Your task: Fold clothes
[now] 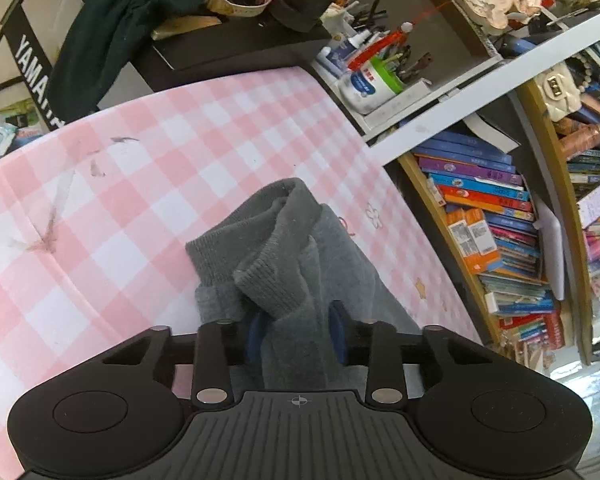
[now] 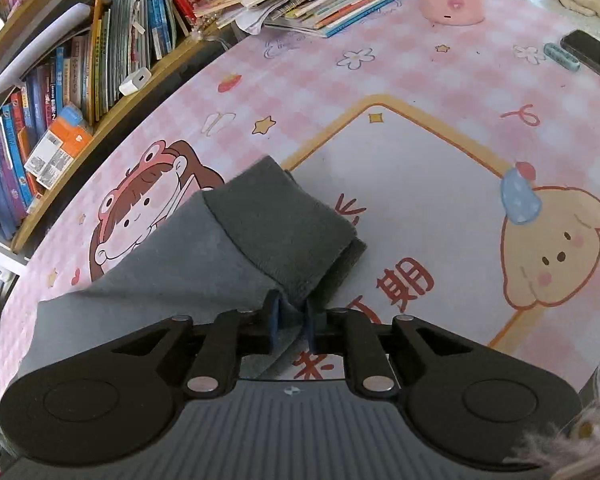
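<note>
While both grippers clamp the same grey knit garment (image 1: 300, 248), the step in hand appears to be the pick-up that starts a fold. Left gripper (image 1: 298, 330): its blue pads (image 1: 337, 330) sit narrow on either side of a bunched thickness of the cloth, pressing on it, with a ribbed cuff (image 1: 268, 284) flopped forward over the fingers. Right gripper (image 2: 292, 322): jaws nearly together, pinching a thin edge of the fabric where a darker ribbed band (image 2: 284, 220) is doubled over. The garment lies on the pink checked table mat (image 1: 140, 184), near the table's edge beside the bookshelf (image 1: 496, 216); in the right wrist view it partly covers a cartoon figure (image 2: 140, 208) printed on the mat (image 2: 420, 200). Judged from this, nothing is folded neatly yet. The next move likely calls for lifting both pinched points together, drawing the cloth taut and flat, then carrying one edge over the other without letting the thin right-hand pinch slip.
</note>
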The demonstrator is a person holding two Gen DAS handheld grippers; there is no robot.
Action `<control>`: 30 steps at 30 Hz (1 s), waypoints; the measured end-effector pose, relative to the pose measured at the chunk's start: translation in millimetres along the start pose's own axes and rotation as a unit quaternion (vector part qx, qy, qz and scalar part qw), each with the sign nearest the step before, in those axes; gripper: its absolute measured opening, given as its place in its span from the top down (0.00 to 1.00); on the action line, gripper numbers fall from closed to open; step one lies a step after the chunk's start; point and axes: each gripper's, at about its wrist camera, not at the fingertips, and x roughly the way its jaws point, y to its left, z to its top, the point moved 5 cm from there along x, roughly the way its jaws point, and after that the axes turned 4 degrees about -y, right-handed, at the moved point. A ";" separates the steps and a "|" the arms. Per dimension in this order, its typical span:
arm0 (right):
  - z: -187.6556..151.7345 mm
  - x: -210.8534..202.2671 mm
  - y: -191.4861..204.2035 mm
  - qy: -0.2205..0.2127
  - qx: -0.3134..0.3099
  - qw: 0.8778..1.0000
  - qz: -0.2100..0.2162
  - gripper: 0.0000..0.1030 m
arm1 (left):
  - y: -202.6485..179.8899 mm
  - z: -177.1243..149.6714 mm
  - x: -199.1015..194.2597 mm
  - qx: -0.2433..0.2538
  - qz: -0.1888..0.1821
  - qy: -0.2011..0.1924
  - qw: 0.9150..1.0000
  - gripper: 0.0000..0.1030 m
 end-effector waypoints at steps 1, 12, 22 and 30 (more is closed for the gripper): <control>-0.2 -0.4 -1.1 0.000 0.001 1.000 0.000 0.87 | -0.2 0.2 0.5 -0.002 0.004 -0.001 1.000 0.77; 1.3 -0.5 -5.0 -0.005 0.014 1.000 0.010 0.86 | -26.2 22.4 -37.4 0.018 -0.088 -0.066 0.994 0.90; -0.2 -3.6 -6.1 0.002 0.015 1.000 0.003 0.75 | 32.5 8.4 -9.1 -0.006 -0.004 -0.006 1.000 0.79; -2.3 -5.5 -9.7 0.005 0.030 1.000 -0.007 0.67 | 19.0 7.3 -25.8 0.045 0.012 -0.008 0.999 0.36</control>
